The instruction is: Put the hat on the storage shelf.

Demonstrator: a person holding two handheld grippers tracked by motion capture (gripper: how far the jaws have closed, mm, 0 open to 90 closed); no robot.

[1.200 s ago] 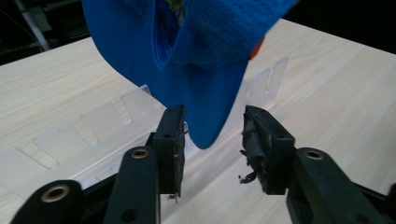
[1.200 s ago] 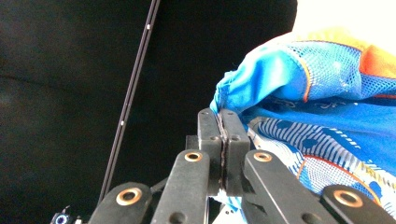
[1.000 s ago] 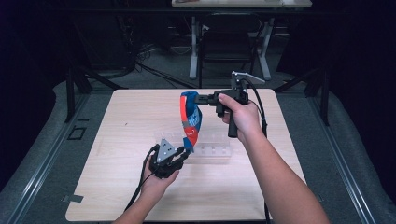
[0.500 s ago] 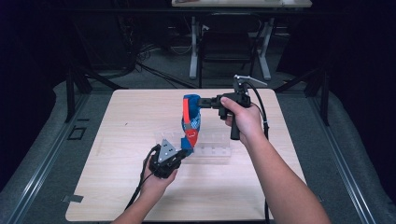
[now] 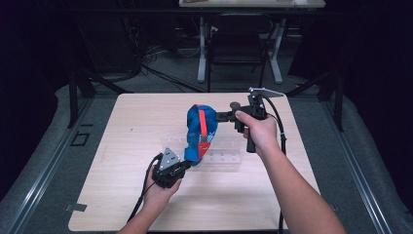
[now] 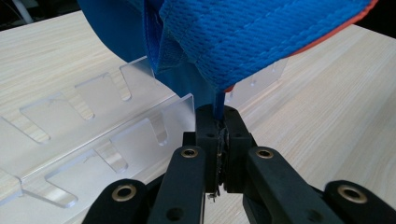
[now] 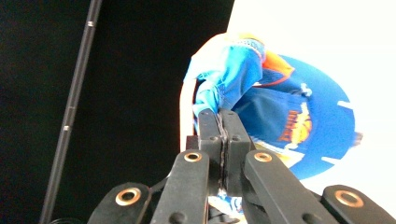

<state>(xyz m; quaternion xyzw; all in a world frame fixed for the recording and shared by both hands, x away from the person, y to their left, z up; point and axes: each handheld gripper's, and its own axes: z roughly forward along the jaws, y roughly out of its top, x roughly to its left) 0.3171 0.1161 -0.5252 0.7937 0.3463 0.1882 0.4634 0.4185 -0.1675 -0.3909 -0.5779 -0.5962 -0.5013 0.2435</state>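
While the left gripper point(image 5: 181, 165) pinches the lower edge of the blue cap point(image 5: 200, 131), that thin fold could slide out of its shut jaws if the cap is pulled taut. Soft mesh with orange trim, the cap hangs above the clear plastic rack point(image 5: 220, 157) on the pale wooden table point(image 5: 122, 126); its hem could snag on the rack's stiff slotted walls. Further right, the right gripper point(image 5: 220, 116) is clamped on the cap's upper edge.
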